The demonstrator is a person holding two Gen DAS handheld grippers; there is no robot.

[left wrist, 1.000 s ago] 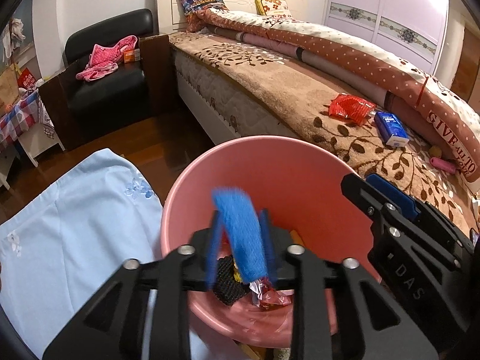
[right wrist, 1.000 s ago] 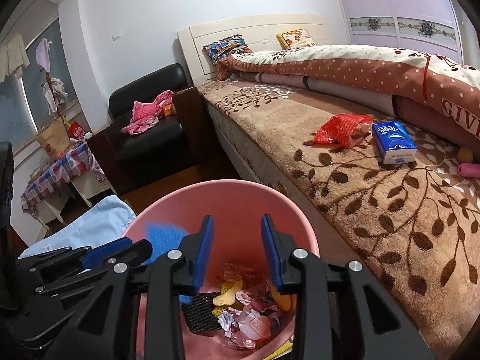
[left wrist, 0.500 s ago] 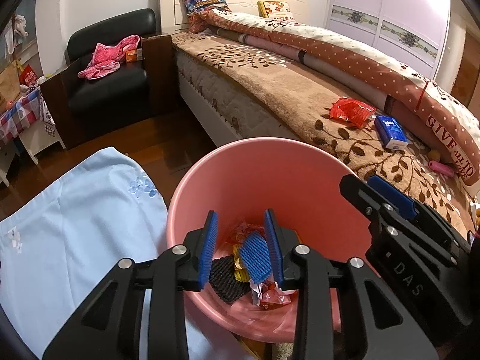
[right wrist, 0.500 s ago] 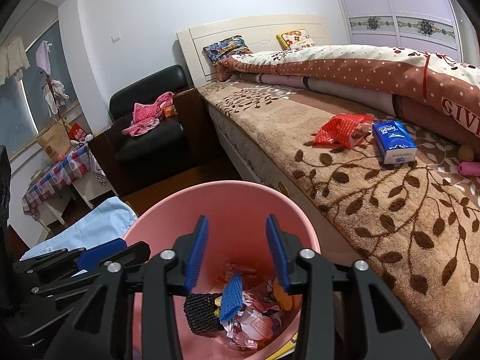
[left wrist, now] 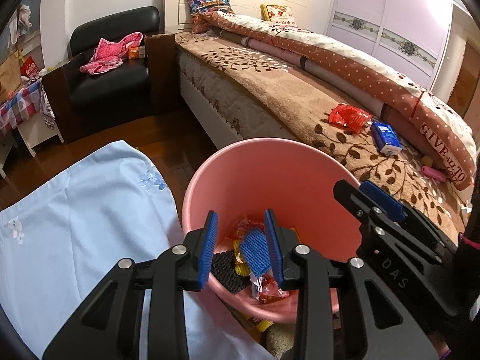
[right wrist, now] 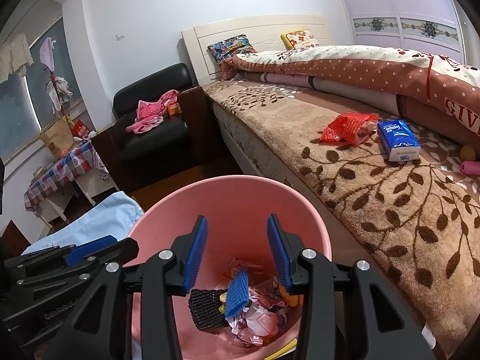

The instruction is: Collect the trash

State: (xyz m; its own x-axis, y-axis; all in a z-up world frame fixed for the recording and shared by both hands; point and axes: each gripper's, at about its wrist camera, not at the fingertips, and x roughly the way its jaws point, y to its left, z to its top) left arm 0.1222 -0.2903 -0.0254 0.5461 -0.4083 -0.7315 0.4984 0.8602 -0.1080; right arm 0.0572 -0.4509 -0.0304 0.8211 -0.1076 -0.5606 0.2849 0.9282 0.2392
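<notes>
Left wrist: both grippers, left (left wrist: 241,246) and right (right wrist: 237,253), gape empty over smooth pink bucket (left wrist: 300,162); ribbed blue pad (left wrist: 255,250) atop crinkled wrappers (right wrist: 261,318).

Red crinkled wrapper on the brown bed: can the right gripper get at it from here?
Probably yes. The right gripper is open and empty over the pink bin, and the red crinkled wrapper lies exposed on the leaf-patterned blanket, nothing between.

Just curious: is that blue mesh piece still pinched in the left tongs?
Apart. The right wrist view shows the blue mesh piece lying on the wrappers in the pink bin, well below the open left tongs hovering above the rim.
</notes>
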